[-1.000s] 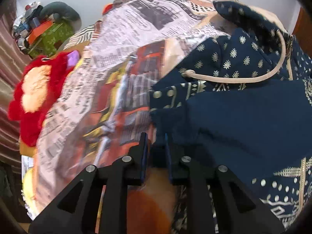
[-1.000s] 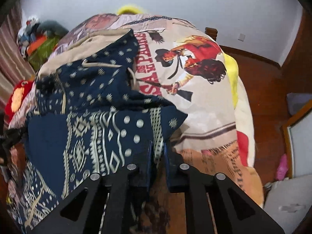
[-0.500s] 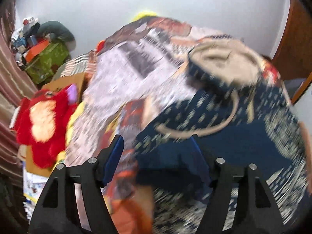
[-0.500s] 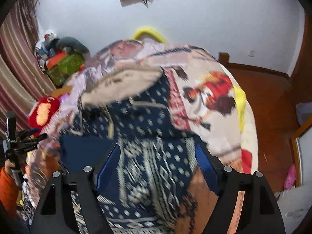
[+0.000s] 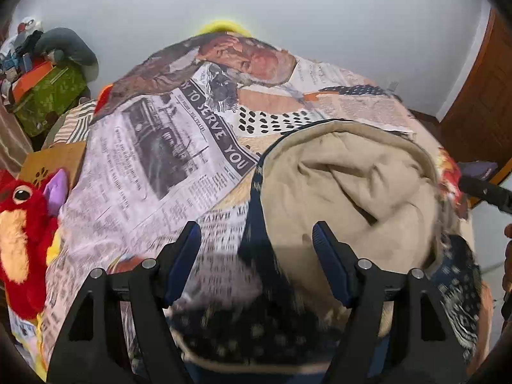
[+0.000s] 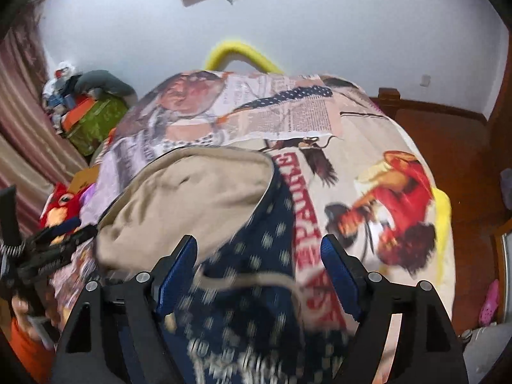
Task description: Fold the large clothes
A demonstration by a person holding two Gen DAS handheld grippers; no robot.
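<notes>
Plush toy: a red stuffed toy [image 5: 22, 240] sat at the bed's left edge.
Bedspread: a newspaper-print cover [image 5: 153, 160] lay across the bed.
Left gripper [image 5: 256, 256]: jaws were opening, spread wide, nothing clamped between them.
Hooded garment [image 5: 345, 192]: navy patterned, it lay on the bedspread with the beige hood lining up.
Right gripper [image 6: 259, 262]: jaws stood wide apart above the blurred navy cloth, gripping nothing.
</notes>
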